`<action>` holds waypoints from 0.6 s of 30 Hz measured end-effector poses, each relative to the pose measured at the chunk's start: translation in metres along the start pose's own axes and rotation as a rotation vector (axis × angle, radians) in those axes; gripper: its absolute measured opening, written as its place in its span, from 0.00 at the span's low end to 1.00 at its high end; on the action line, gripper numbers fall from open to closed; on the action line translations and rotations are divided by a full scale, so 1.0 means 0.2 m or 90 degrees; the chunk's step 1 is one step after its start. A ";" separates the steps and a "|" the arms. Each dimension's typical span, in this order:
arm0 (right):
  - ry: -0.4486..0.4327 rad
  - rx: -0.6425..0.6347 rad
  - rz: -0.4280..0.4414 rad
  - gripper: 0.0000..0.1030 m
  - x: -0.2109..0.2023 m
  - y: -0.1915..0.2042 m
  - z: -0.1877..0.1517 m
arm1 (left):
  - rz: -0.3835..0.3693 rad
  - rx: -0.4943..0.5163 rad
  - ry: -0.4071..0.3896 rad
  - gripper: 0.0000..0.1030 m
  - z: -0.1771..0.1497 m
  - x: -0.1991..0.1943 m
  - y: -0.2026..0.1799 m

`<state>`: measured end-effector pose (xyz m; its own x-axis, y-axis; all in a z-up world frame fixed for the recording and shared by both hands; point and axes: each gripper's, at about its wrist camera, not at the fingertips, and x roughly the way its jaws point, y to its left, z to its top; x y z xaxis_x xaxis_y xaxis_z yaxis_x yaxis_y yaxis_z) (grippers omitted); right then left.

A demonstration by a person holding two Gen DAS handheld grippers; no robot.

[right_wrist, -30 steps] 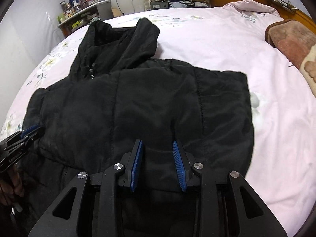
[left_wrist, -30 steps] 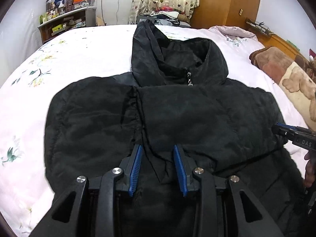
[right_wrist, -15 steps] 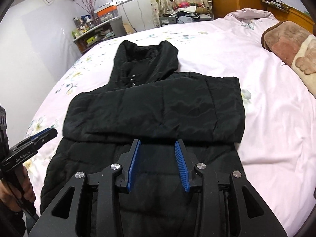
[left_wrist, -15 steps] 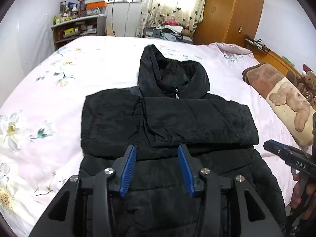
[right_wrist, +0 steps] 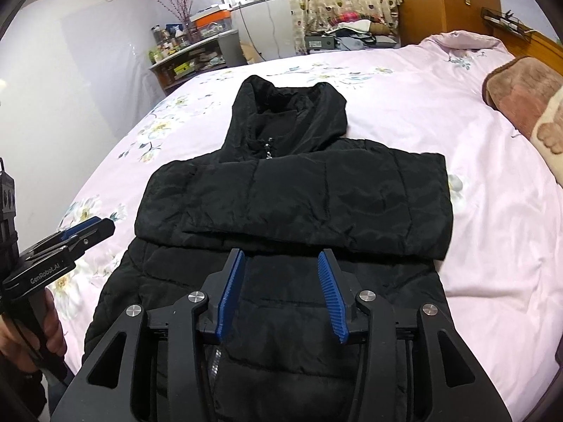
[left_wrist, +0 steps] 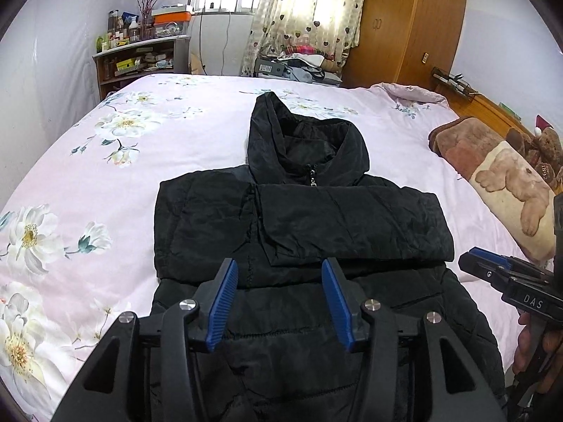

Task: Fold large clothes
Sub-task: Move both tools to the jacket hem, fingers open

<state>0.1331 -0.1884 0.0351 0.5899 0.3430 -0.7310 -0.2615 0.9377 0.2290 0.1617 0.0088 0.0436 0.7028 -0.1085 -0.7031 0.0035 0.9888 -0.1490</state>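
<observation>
A black puffer jacket (left_wrist: 299,225) lies front up on the pink floral bed (left_wrist: 105,176), hood pointing away, both sleeves folded across the chest. It also shows in the right wrist view (right_wrist: 299,197). My left gripper (left_wrist: 279,281) is open and empty, held above the jacket's lower body. My right gripper (right_wrist: 281,274) is open and empty, also above the lower body. The right gripper shows at the right edge of the left wrist view (left_wrist: 510,277); the left gripper shows at the left edge of the right wrist view (right_wrist: 67,246).
A brown bear-print blanket (left_wrist: 499,176) lies at the bed's right side. A cluttered shelf (left_wrist: 140,56) stands at the far left, a wooden wardrobe (left_wrist: 415,24) at the far right, and piled clothes (left_wrist: 302,63) beyond the bed.
Both grippers have pulled back and up from the jacket, so more of the bed and room shows. The jacket lies unchanged with its sleeves folded across.
</observation>
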 end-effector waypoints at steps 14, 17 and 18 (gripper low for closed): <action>0.001 -0.017 -0.018 0.44 0.31 -0.13 0.43 | -0.021 0.022 -0.003 0.62 0.44 0.38 0.07; 0.000 -0.017 -0.020 0.44 0.43 -0.19 0.59 | -0.029 0.030 -0.004 0.65 0.58 0.52 0.09; 0.002 -0.015 -0.016 0.44 0.48 -0.22 0.65 | -0.029 0.030 0.000 0.66 0.63 0.59 0.09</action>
<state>0.2999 -0.1890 0.0385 0.5949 0.3185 -0.7380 -0.2637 0.9446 0.1952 0.3336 0.0262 0.0457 0.7011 -0.1541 -0.6962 0.0695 0.9865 -0.1485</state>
